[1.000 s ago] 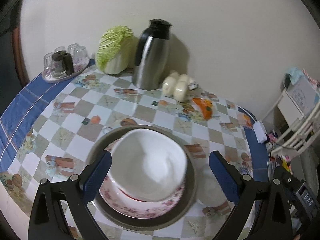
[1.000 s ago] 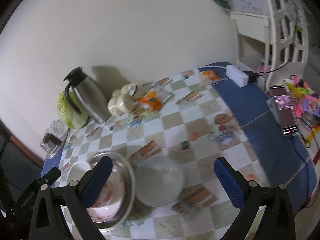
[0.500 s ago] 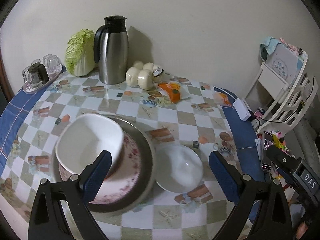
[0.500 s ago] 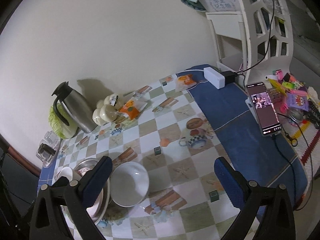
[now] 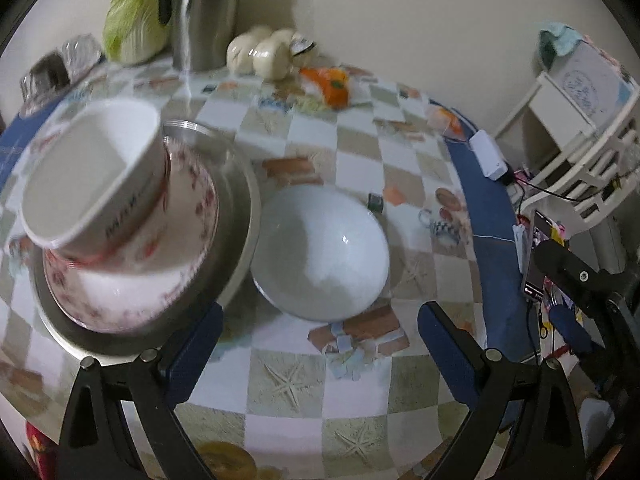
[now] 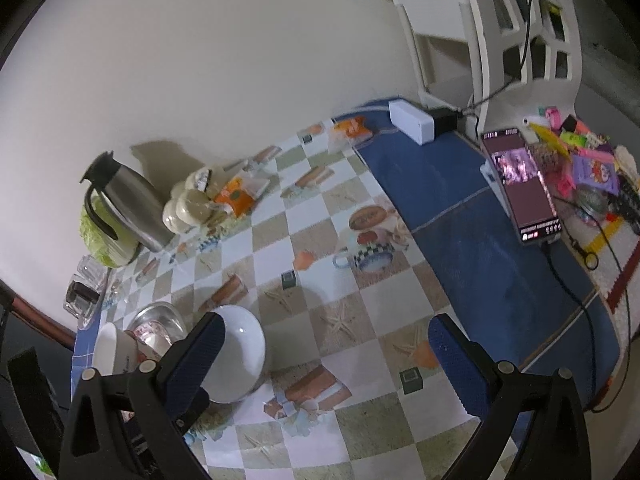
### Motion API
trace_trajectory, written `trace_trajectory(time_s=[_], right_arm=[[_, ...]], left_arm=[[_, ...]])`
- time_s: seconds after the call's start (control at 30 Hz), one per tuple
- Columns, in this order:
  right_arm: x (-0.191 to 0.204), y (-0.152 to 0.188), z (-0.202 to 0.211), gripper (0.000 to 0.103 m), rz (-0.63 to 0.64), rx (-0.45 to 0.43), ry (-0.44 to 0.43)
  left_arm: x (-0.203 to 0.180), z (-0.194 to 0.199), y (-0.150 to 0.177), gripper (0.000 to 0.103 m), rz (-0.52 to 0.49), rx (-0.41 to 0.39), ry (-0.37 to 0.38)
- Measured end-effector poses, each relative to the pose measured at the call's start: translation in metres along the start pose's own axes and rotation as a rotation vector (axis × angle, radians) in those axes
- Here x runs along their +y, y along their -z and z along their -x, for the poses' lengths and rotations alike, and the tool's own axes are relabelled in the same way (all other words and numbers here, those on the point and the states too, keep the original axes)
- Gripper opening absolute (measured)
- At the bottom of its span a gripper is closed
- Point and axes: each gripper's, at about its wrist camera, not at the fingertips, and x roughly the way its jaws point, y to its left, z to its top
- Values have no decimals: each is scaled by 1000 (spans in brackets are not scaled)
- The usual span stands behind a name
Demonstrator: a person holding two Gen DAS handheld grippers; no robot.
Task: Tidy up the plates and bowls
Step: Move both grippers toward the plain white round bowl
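A white bowl [image 5: 322,254] stands alone on the checked tablecloth, straight ahead of my open, empty left gripper [image 5: 318,354]. To its left a white cup-shaped bowl [image 5: 92,176] sits tilted in a pink-flowered bowl [image 5: 132,280], which rests in a steel plate [image 5: 236,216]. In the right wrist view the white bowl [image 6: 240,352] and the stack [image 6: 132,340] lie at lower left, partly behind the left finger. My right gripper [image 6: 320,364] is open and empty above the table.
At the back stand a steel thermos [image 5: 204,12], a cabbage [image 5: 134,36], buns [image 5: 264,50], an orange packet [image 5: 332,82] and a tray of glasses [image 5: 52,72]. A phone [image 6: 520,186], a white box [image 6: 412,122] and a white rack [image 6: 500,36] are on the right.
My left gripper has moved nearer the table and right; the lone white bowl now lies between its fingers' line. My right gripper has drawn back and risen a little.
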Motion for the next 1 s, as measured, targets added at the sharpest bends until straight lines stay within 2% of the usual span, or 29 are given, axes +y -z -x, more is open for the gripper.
trace_trajectory(time_s=[0.13, 0.27, 0.43, 0.6, 0.77, 1.0], right_arm=[[-1, 4, -14, 103, 2, 36, 4], [3, 8, -28, 103, 23, 79, 6], [11, 15, -45, 103, 45, 119, 16], [18, 19, -59, 103, 69, 145, 19], [23, 25, -72, 103, 84, 170, 22], [26, 32, -91, 97, 79, 213, 16]], left_arm=[[6, -11, 6, 98, 60, 27, 7], [9, -17, 10, 98, 90, 4, -42], [11, -26, 16, 97, 125, 11, -50], [18, -37, 22, 97, 181, 55, -34], [28, -44, 25, 97, 241, 80, -49], [44, -44, 25, 97, 311, 60, -72]])
